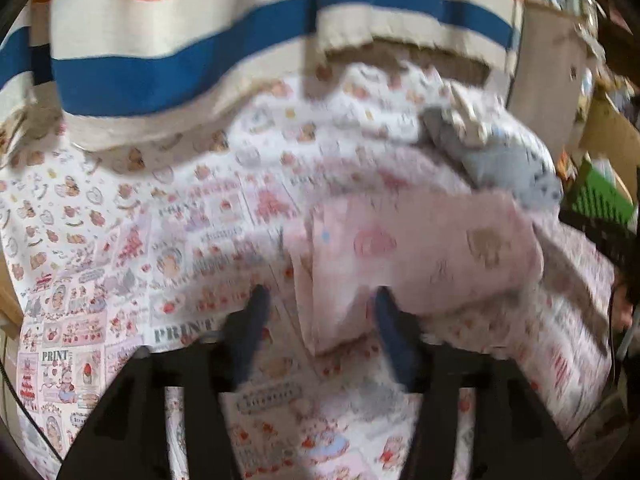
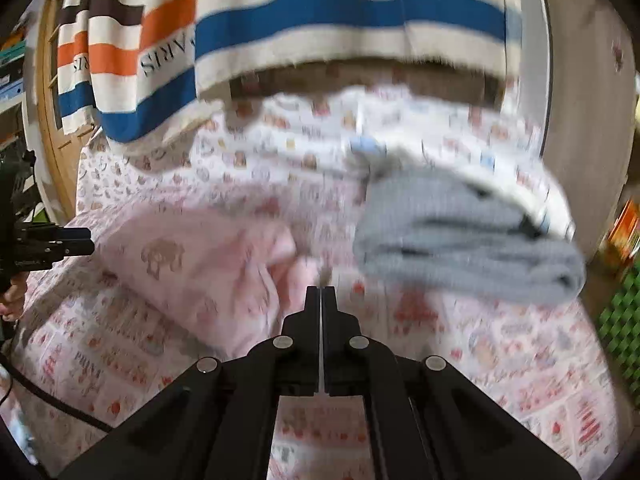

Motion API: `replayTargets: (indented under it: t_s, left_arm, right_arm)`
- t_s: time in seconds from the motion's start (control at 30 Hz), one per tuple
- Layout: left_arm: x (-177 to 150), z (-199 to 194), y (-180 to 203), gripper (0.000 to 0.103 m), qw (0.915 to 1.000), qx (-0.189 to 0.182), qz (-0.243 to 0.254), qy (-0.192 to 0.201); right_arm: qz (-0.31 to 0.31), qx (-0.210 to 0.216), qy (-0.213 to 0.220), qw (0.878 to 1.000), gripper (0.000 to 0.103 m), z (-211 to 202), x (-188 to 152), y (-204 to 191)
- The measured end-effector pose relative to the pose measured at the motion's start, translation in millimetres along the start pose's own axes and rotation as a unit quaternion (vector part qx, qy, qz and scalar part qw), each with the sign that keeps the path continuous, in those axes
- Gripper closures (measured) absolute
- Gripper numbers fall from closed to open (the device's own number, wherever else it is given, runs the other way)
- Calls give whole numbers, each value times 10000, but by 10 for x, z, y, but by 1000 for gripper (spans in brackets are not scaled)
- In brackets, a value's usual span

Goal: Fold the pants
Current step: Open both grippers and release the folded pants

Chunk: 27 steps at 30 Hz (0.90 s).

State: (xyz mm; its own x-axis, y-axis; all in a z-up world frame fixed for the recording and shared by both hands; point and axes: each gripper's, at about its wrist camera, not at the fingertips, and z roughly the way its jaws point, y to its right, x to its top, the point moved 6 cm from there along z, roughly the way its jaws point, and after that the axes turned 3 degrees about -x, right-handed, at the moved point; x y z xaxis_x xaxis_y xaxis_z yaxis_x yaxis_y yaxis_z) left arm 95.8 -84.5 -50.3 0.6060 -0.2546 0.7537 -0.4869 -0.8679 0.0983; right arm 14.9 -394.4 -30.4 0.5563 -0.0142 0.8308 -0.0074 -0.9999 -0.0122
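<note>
pants: pale pink soft-fabric pants w/ faint bear print (image 1: 424,248), seen lying as a compact multi-layer bundle on the printed pink-and-white bed cover (image 1: 120,240); in the right wrist view the same bundle (image 2: 192,264) sits left of centre, layers stacked, edges roughly aligned (blur hides finer detail).
progress: judged late stage – bundle already doubled over into a short rectangle; no loose leg is seen trailing out.
left gripper: left gripper (image 1: 320,296) held w/ fingers spread apart, nothing pinched; near edge of the pink bundle lies between and just beyond the fingertips, no pad seen pressing on it, so the fabric is taken as released.
right gripper: right gripper (image 2: 321,292) clenched, fingers together w/ only a hairline gap, no cloth seen between them; tips sit just beside the bundle's right edge, contact can't be told.
other laundry: grey folded knit garment (image 2: 468,248) w/ a white patterned piece on top, lying to the right of the pants, close by but a separate stack.
backdrop: cream cloth w/ blue and orange stripes (image 1: 180,52) hangs behind the bed, not part of the job.
left to do: prob. a last smoothing or squaring of the bundle, poss. moving it next to the grey stack; whether another fold is intended can't be told.
risk: top layer may spring open now it is let go (soft fabric, no weight on it).
</note>
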Motion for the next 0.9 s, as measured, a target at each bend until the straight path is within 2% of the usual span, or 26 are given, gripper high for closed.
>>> replayTargets:
  t_s: [0.03,0.07,0.1,0.13,0.17,0.23,0.3,0.33,0.47,0.53,0.6,0.7,0.73,0.8,0.9]
  left_arm:
    - [38,-23,-8,22,9999,64,-57,110]
    - [78,-59,-9,21,9995,136,-92,260]
    - [109,-89,-6,20,9991,185,-91,377]
    - [135,-117,4,16,9986,227,-58,465]
    - [158,-139,18,6,9983,270,-10,520]
    - [197,-174,38,1,9971,396,65,645]
    - [225,-193,56,1,9959,506,117,747]
    - [239,-192,71,1,9957,513,144,761]
    - [277,-235,100,1,9942,451,-25,972]
    - [300,-280,119,1,9919,335,-143,1213]
    - [323,-296,181,1,9903,177,-66,1378]
    - [332,-289,302,1,9889,-64,204,1473]
    - [335,-298,321,1,9877,-58,207,1549]
    - [354,-327,311,1,9845,79,83,1749]
    - [387,-348,250,1,9794,423,-150,1968]
  right_arm:
    - [76,53,21,10000,81,-7,24,-18]
    - [191,85,56,9998,49,2,47,-35]
    - [281,27,205,9994,32,-13,72,-44]
    - [308,-51,371,9988,14,-39,91,-39]
    - [307,-186,627,9974,14,-90,119,-51]
    - [187,-299,744,9966,13,-110,161,-106]
    - [-5,-364,734,9966,8,-105,201,-164]
    - [-35,-410,753,9963,0,-113,210,-168]
    - [37,-565,962,9938,1,-173,254,-170]
    - [136,-377,1128,9928,1,-202,273,-172]
    - [282,-143,1530,9877,1,-279,295,-169]
    - [193,44,1609,9868,1,-291,327,-197]
    - [129,0,1645,9863,1,-293,336,-209]
    - [-123,-345,1829,9825,1,-323,347,-262]
    - [-163,-241,1874,9819,1,-342,346,-305]
